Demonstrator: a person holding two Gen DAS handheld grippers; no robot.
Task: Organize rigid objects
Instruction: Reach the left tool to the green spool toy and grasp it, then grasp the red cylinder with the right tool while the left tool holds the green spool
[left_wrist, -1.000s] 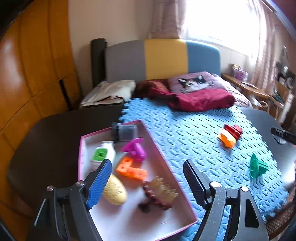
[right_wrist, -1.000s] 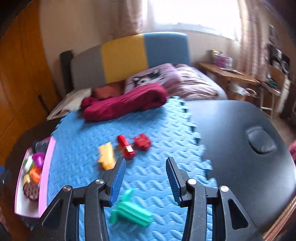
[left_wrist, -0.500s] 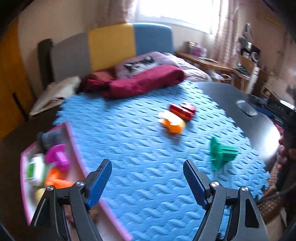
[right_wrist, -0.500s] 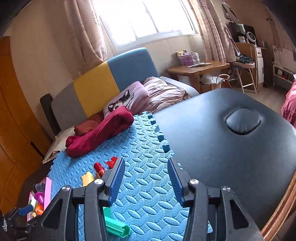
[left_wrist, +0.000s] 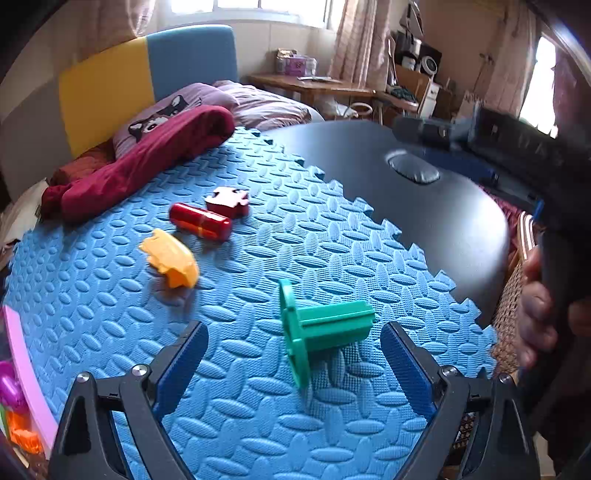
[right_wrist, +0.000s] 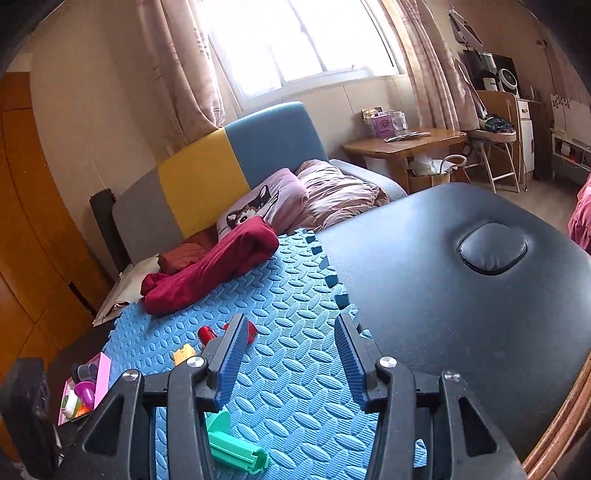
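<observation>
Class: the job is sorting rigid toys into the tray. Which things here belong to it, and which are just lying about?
Job: green spool, orange toy, red cylinder, red puzzle piece, pink tray, left gripper.

Lying about: maroon cloth, dog pillow, desk, blue mat.

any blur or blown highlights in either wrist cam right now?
Left wrist: the toys on the mat are sharp, but the right gripper at the right edge is motion-smeared. Right wrist: the window is blown out white; the table shows soft sheen.
</observation>
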